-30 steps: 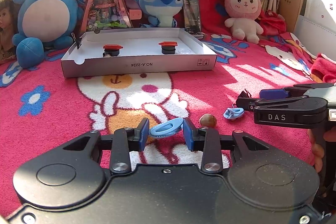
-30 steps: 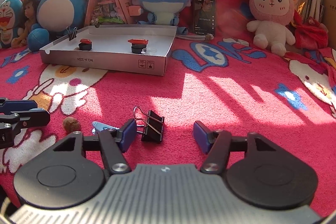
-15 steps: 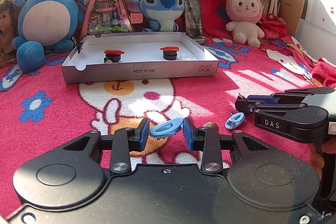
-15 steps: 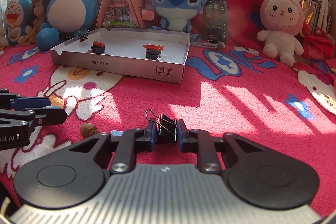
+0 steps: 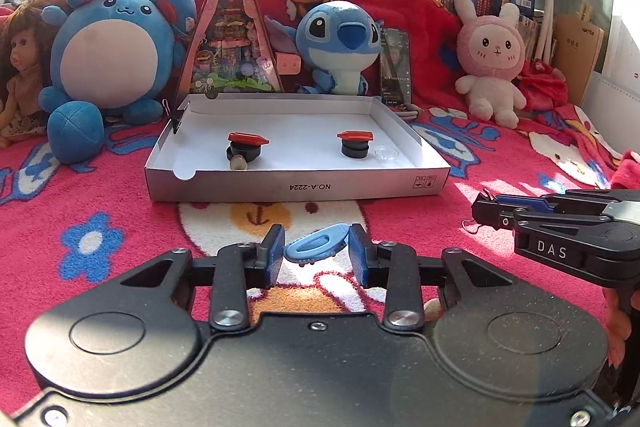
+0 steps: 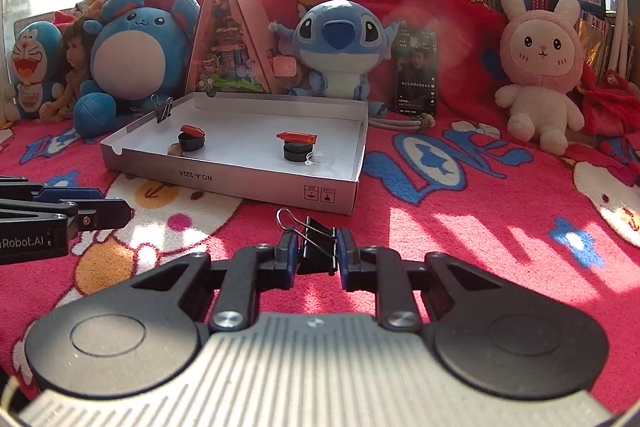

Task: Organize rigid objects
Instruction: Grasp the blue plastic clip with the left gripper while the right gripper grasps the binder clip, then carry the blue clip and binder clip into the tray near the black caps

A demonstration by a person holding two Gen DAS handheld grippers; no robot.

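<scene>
My left gripper (image 5: 317,253) jaws hold a blue clip (image 5: 316,247), right gripper (image 6: 317,253) jaws clamp a binder clip (image 6: 316,247). White box (image 5: 296,187) lies straight ahead, nearer my left.

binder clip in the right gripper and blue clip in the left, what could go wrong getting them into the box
1. The right gripper pinches the black binder clip by its sides, wire handles loose; it might twist or slip out in transit.
2. The left gripper holds the blue oval clip tilted, end to end; it could pop free.
3. The white cardboard box already holds two red-capped black pieces and a clear dish; a careless drop may knock them.
</scene>
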